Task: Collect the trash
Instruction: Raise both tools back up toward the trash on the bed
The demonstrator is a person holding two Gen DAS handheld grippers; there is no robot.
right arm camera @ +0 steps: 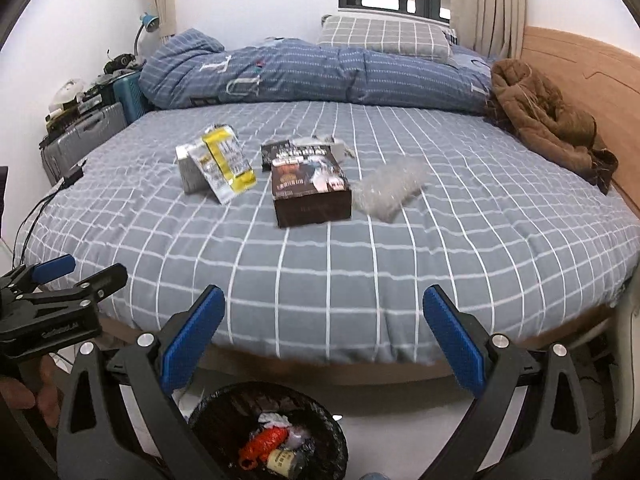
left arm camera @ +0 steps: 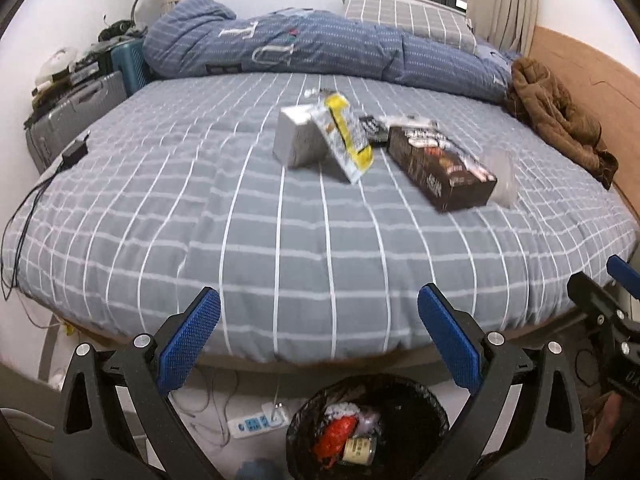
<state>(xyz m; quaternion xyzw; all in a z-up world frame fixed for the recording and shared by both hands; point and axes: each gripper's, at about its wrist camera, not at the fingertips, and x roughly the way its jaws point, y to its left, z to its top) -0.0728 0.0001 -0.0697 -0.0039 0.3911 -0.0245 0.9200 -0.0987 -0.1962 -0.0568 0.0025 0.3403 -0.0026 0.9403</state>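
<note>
Left wrist view: the left gripper (left arm camera: 319, 336), jaws spread wide and empty, hangs at the foot of a grey checked bed (left arm camera: 280, 248). On the bed lie a grey box (left arm camera: 296, 140), a yellow-and-white packet (left arm camera: 346, 136) leaning on it, and a dark brown carton (left arm camera: 440, 164). Below sits a black-lined round trash bin (left arm camera: 424, 404).

Right wrist view: the right gripper (right arm camera: 324, 334), also spread and empty, faces the same litter, plus clear crumpled plastic wrap (right arm camera: 390, 190) beside the carton.

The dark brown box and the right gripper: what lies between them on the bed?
Only bare checked bedsheet. In the right wrist view nothing sits between the dark brown box and the open right gripper.
</note>
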